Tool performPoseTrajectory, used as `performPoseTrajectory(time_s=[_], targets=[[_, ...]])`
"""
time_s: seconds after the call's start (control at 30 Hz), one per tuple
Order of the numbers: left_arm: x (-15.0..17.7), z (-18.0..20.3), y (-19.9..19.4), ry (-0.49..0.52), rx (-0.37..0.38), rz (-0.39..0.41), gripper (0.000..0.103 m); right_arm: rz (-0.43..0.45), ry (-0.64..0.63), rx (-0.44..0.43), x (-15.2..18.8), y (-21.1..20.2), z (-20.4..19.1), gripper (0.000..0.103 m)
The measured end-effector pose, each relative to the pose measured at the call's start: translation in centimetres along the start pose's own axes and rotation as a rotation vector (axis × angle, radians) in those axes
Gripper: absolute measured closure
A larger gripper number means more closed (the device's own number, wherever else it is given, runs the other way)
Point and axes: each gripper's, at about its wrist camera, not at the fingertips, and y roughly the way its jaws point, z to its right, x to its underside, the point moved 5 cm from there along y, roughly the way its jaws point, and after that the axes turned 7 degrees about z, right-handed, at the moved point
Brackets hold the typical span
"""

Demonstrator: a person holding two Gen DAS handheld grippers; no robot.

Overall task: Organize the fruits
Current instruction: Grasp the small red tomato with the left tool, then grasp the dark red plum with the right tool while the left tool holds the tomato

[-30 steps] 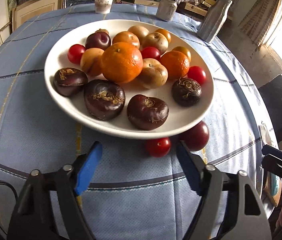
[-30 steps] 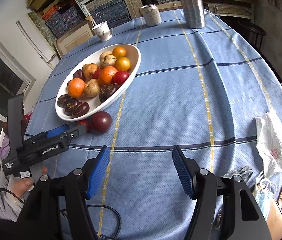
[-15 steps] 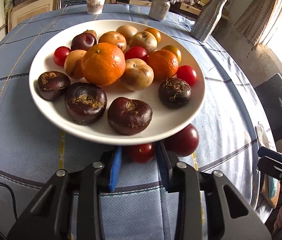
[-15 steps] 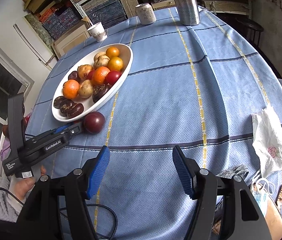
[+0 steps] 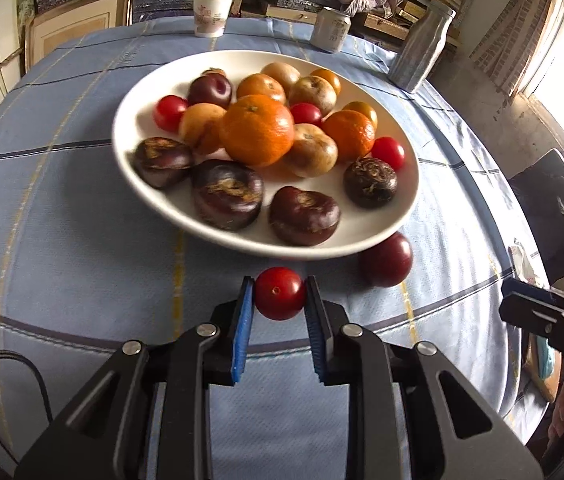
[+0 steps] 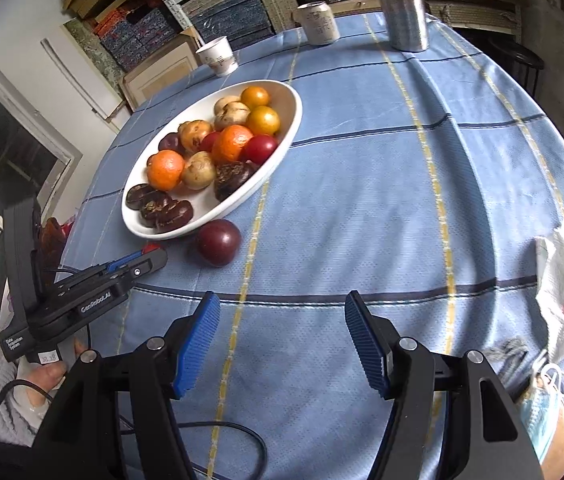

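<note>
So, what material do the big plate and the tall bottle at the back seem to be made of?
The plate looks like glazed white ceramic: smooth, with soft highlights along its rim. The bottle looks like brushed or textured metal: silver-grey with a dull sheen. It could also be coated glass; the pictures leave this open.

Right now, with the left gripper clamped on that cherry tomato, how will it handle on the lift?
The cherry tomato looks glossy and round, so it may slip between the left gripper pads. Probably soft-skinned; hard squeezing could burst it. If dropped, it would likely roll on the tablecloth.
</note>
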Motion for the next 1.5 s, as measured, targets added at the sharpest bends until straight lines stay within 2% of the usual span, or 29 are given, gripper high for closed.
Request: performPoseTrajectory(time_s=[0.17, 0.47, 0.53, 0.6, 1.13, 1.5], targets=[[1.0, -2.9, -1.9, -0.015, -0.056, -0.004, 0.079, -0.015, -0.075, -0.032, -0.8, 2.4, -2.8, 0.037], [3.6, -7.4, -4.0, -0.081, -0.134, -0.026, 0.078, -0.038, -0.192, -0.006, -2.1, 6.3, -5.3, 0.038], [3.9, -7.9, -4.2, -0.091, -0.141, -0.028, 0.078, -0.053, -0.214, -0.010, -2.1, 6.9, -5.7, 0.051], [4.2, -8.2, -4.3, -0.097, -0.140, -0.031, 0.078, -0.066, -0.219, -0.010, -2.2, 7.6, -5.9, 0.057], [3.8, -7.6, -3.6, -0.068, -0.149, -0.037, 0.078, -0.081, -0.220, -0.012, -2.4, 8.9, -5.7, 0.063], [3.0, -6.5, -3.0, -0.034, -0.130, -0.034, 0.078, -0.086, -0.195, -0.024, -0.1, 6.2, -5.6, 0.064]])
